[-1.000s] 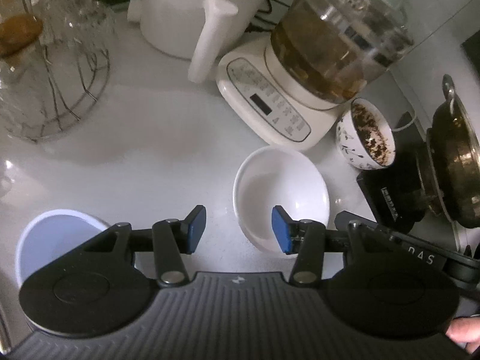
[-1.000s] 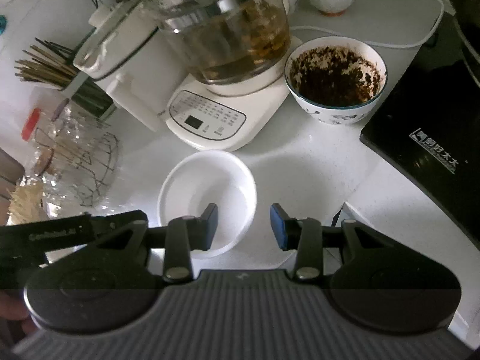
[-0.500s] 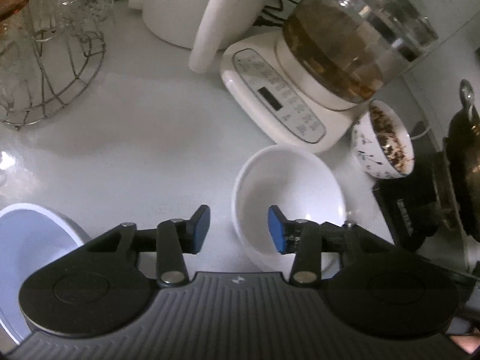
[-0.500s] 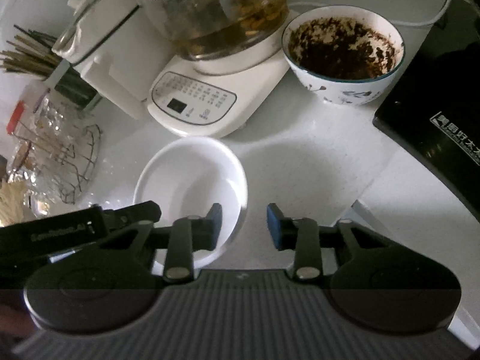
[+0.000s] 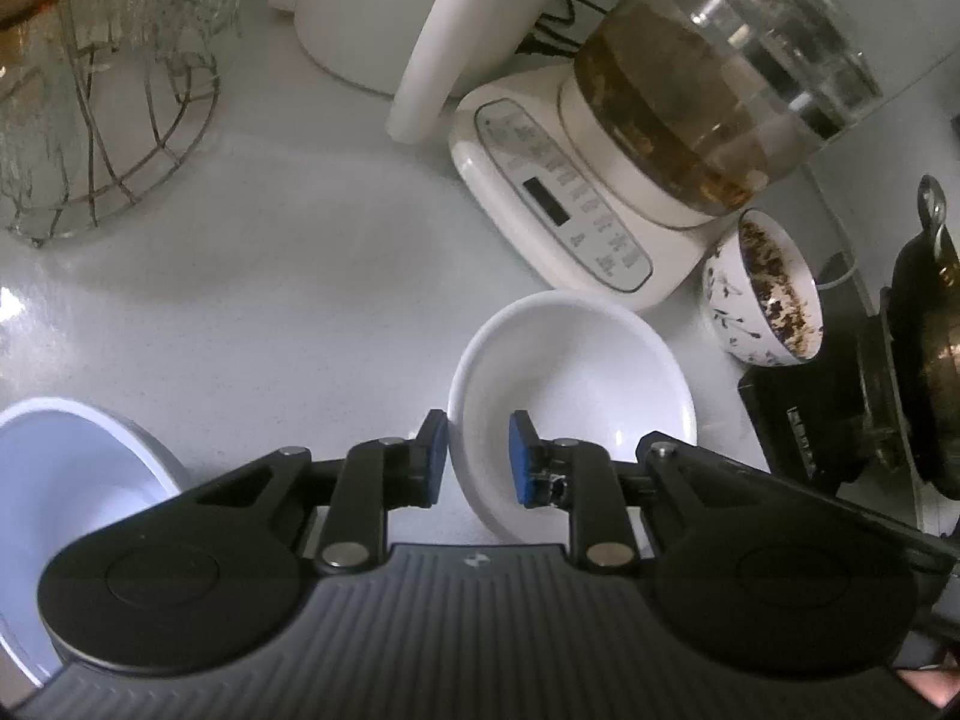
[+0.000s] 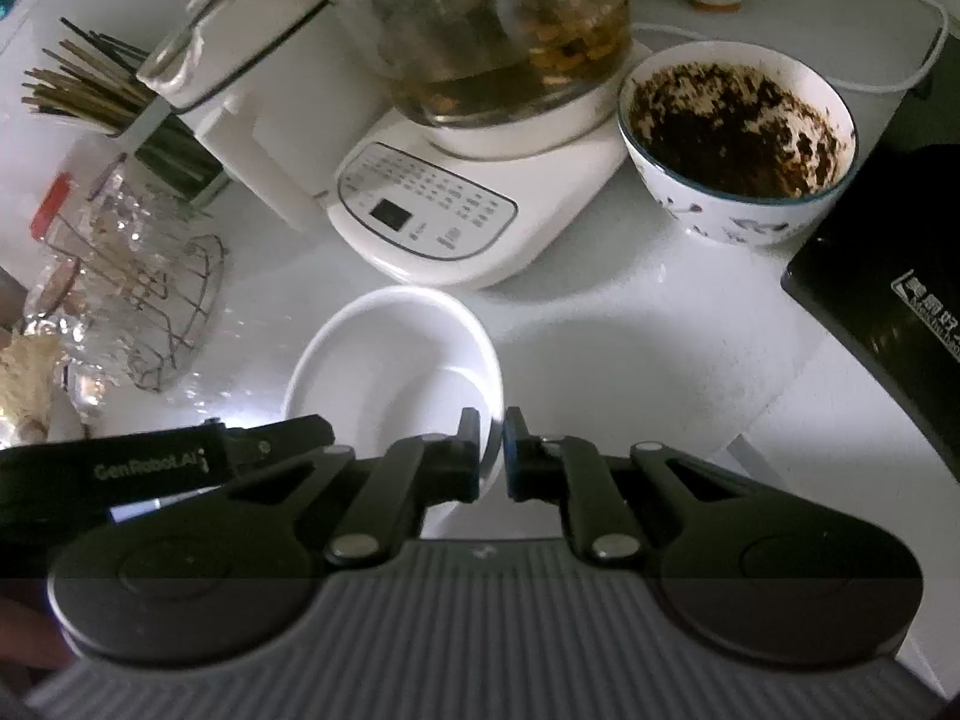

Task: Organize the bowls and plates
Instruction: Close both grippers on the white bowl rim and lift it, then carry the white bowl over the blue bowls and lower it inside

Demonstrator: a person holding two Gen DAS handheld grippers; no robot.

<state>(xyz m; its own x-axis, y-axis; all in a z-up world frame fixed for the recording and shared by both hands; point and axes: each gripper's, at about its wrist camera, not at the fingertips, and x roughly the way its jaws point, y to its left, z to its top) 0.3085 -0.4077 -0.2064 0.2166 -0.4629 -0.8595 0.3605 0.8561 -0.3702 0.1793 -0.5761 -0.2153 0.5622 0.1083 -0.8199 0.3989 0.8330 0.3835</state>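
A shallow white bowl [image 5: 576, 372] stands on the white counter in front of the kettle base; it also shows in the right wrist view [image 6: 390, 372]. My left gripper [image 5: 478, 456] straddles the bowl's near left rim, its jaws partly closed around it with small gaps still showing. My right gripper [image 6: 492, 450] is shut on the bowl's right rim. A second white bowl [image 5: 66, 480] sits at the lower left of the left wrist view. A patterned bowl with dark residue [image 6: 738, 138] stands to the right; it also shows in the left wrist view [image 5: 762, 288].
A glass kettle on a white base [image 6: 480, 120] stands just behind the bowl, with a white appliance [image 5: 420, 12] beside it. A wire rack with glassware [image 5: 90, 90] is at left. A black induction cooker [image 6: 888, 276] with a dark pot [image 5: 930, 348] is at right.
Both grippers moved forward onto the white bowl. The right gripper's jaws closed on its right rim; the left gripper's jaws narrowed around its left rim.
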